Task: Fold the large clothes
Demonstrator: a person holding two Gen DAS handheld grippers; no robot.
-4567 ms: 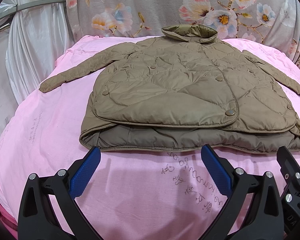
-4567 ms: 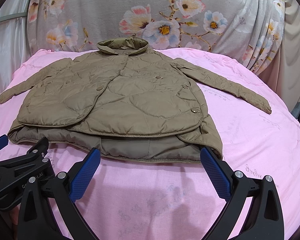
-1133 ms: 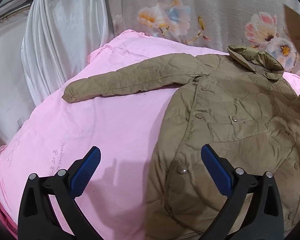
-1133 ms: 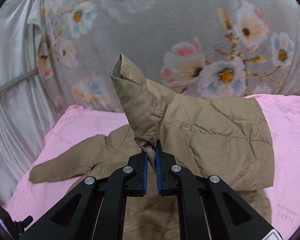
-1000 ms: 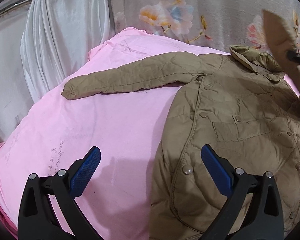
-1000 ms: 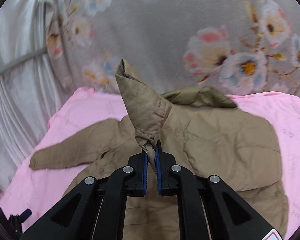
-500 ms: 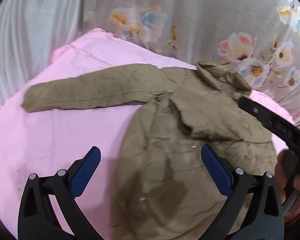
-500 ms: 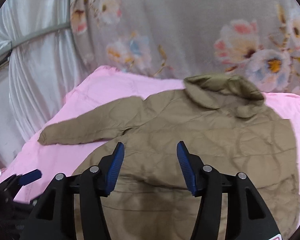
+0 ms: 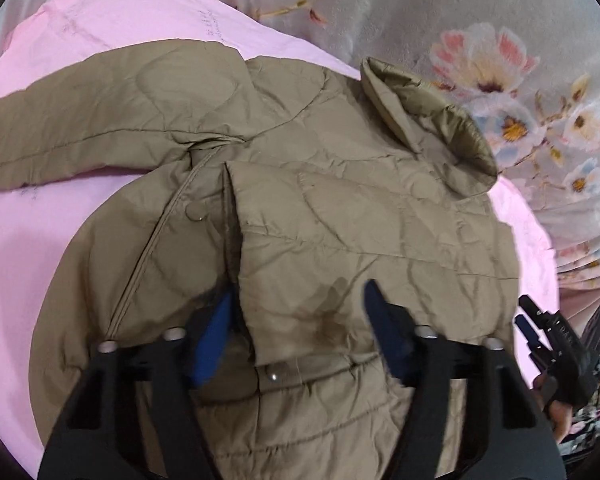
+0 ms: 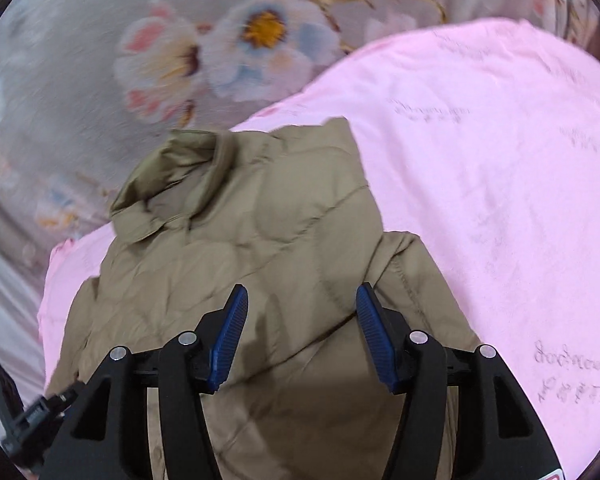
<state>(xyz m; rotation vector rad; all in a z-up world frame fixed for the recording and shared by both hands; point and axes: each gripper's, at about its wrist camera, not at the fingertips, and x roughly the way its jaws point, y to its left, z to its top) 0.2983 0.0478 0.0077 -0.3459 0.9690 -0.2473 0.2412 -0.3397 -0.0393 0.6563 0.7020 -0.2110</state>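
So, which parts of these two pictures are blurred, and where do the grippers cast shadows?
Left wrist view: left gripper fingers smeared by motion, dark shadow on jacket between them. Right wrist view: floral cloth blurred, right gripper sharp, its shadow on jacket below.

A pink sheet [image 10: 480, 168] covers the surface, filling the right of the right wrist view and the left side of the left wrist view; faint dark handwriting marks it in places. Behind it hangs a grey floral curtain [image 9: 440, 20] printed with pink, white and pale blue blossoms with yellow centres, across the top of both views. At the lower left of the right wrist view, shiny pale drapery [image 10: 4, 300] falls in folds. The light is soft and even.
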